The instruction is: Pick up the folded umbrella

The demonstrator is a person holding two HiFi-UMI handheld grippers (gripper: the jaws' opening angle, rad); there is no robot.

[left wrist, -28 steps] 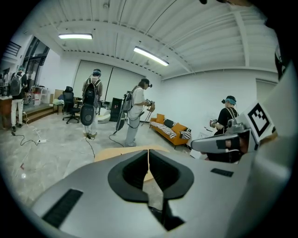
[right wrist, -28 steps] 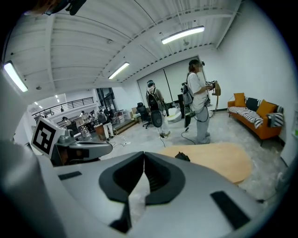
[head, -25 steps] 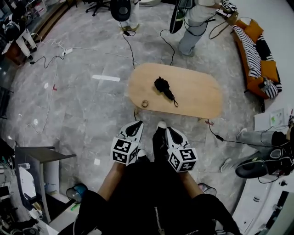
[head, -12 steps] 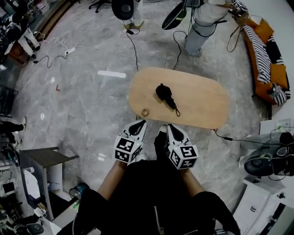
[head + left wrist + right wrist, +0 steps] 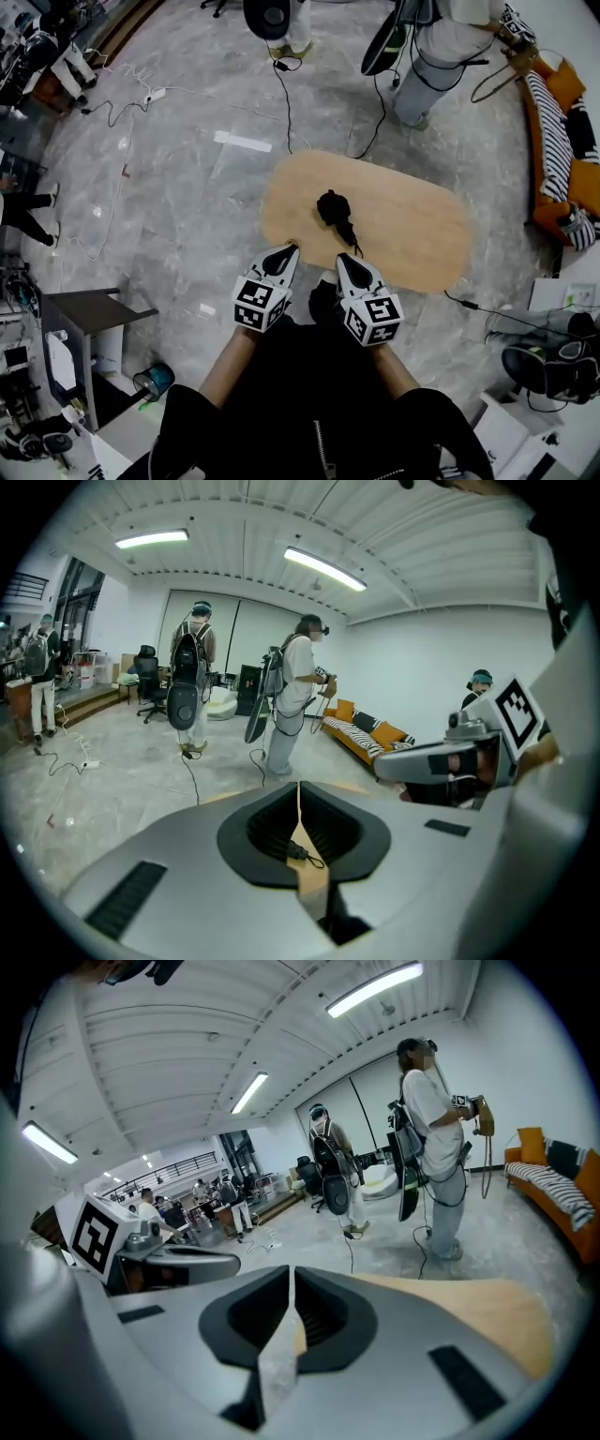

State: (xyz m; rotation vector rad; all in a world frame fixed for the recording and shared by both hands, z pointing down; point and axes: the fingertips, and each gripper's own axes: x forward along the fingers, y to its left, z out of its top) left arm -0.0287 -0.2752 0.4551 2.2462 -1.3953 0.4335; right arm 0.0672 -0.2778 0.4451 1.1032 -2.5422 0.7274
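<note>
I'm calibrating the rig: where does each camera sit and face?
Head view: on the head, steeply down at the folded umbrella on the wooden table; forearms, left gripper, right gripper show.
Left gripper view: on that gripper, along its shut jaws over the table towards standing people.
Right gripper view: likewise, own shut jaws.
Shared: table, people.

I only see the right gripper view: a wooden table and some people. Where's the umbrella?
Observer: In the head view, the folded umbrella lies near the middle of the oval table.
Child: How close are my tools?
Observer: The left tool and the right tool both hover at the table's near edge, short of the umbrella.
Child: Is the left one open?
Observer: No. The left gripper view shows its jaws together, with nothing between them.
</note>
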